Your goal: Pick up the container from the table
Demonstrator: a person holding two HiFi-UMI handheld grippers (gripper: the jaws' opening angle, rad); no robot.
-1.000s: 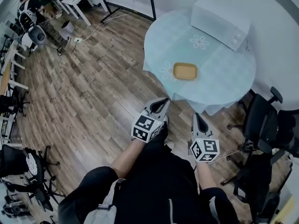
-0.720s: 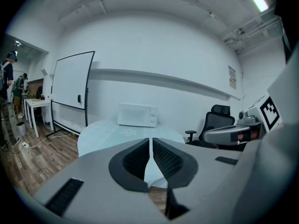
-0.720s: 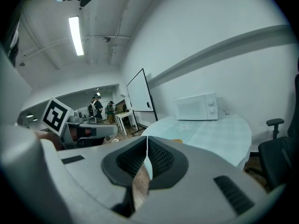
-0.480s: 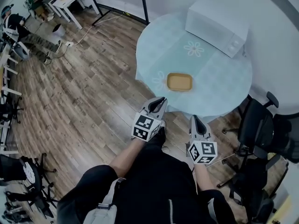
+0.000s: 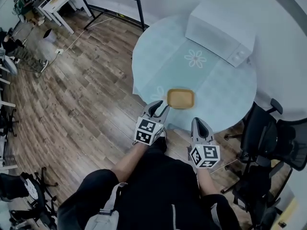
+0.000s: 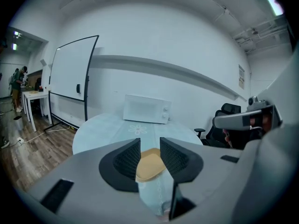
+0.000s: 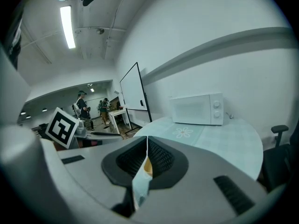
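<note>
Down at the near side, the left gripper (image 5: 161, 107) has its jaws parted. They have just been opening, and nothing is pinched between them. In the left gripper view, the gap in the left gripper (image 6: 149, 150) frames the container (image 6: 150, 163), which lies beyond the pads and is not gripped. The right gripper (image 5: 198, 122) is clenched, and in its own view the right gripper (image 7: 146, 148) shows its jaws pressed together with only a thin slit between them and nothing held. Each gripper carries its marker cube close to the person's hand, and both grippers point away from the person toward the table.

The container (image 5: 181, 98) is a shallow, tan, rectangular tray with rounded corners. It sits flat near the near edge of the round table (image 5: 163, 51), just past the left gripper's tips and to the far left of the right gripper's tips. The table wears a pale blue checked cloth with a white flower print (image 5: 195, 59) in the middle. A white microwave (image 5: 220, 32) stands at the table's far right side, well apart from the container.

Black office chairs (image 5: 264, 133) stand to the right of the table. A wood floor (image 5: 72, 90) spreads to the left. A whiteboard on a stand (image 6: 70, 78) is at the far left, with white tables and people beyond it.
</note>
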